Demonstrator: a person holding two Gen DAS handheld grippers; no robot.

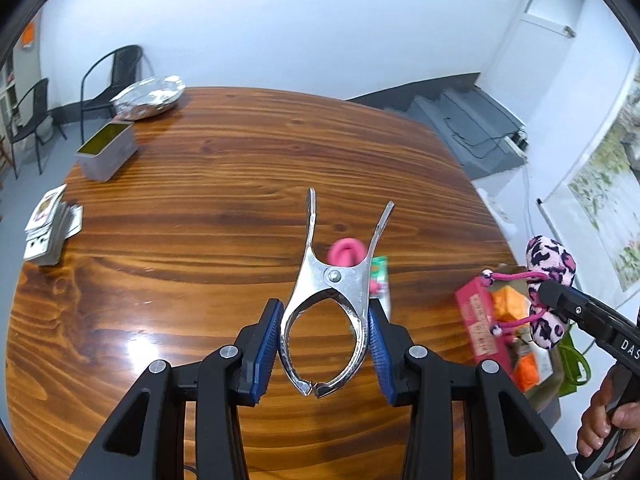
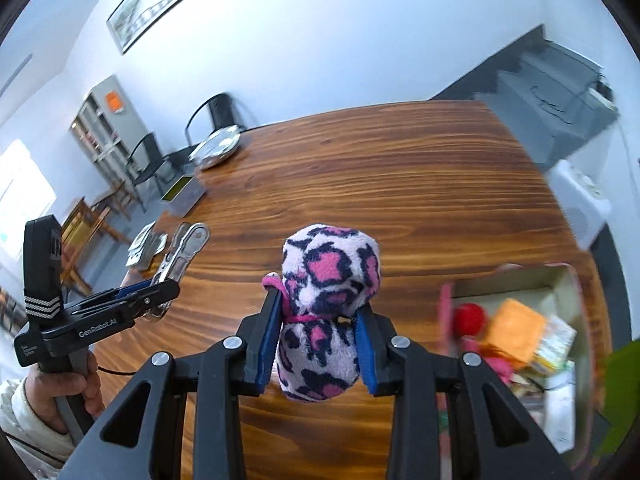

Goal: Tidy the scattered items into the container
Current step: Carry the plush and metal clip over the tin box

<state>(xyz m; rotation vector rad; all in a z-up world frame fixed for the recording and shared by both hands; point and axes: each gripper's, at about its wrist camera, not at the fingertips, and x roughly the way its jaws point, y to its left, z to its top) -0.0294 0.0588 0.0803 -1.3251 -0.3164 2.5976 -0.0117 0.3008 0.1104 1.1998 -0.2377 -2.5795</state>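
My left gripper (image 1: 324,344) is shut on a metal spring clamp (image 1: 326,292) and holds it above the wooden table (image 1: 224,184); it also shows in the right wrist view (image 2: 184,252). My right gripper (image 2: 316,344) is shut on a pink leopard-print plush pouch (image 2: 328,304), held above the table left of the open box (image 2: 560,276). In the left wrist view the pouch (image 1: 548,280) hangs over the box (image 1: 480,320). The box holds an orange block (image 2: 516,328), a red ball (image 2: 468,316) and several packets. A pink item (image 1: 346,252) and a green packet (image 1: 380,276) lie on the table behind the clamp.
A deck of playing cards (image 1: 48,228), a small open tin (image 1: 106,152) and a foil-covered dish (image 1: 150,96) sit at the table's far left. Black chairs (image 1: 112,72) stand beyond. A green bag (image 1: 572,364) lies by the box.
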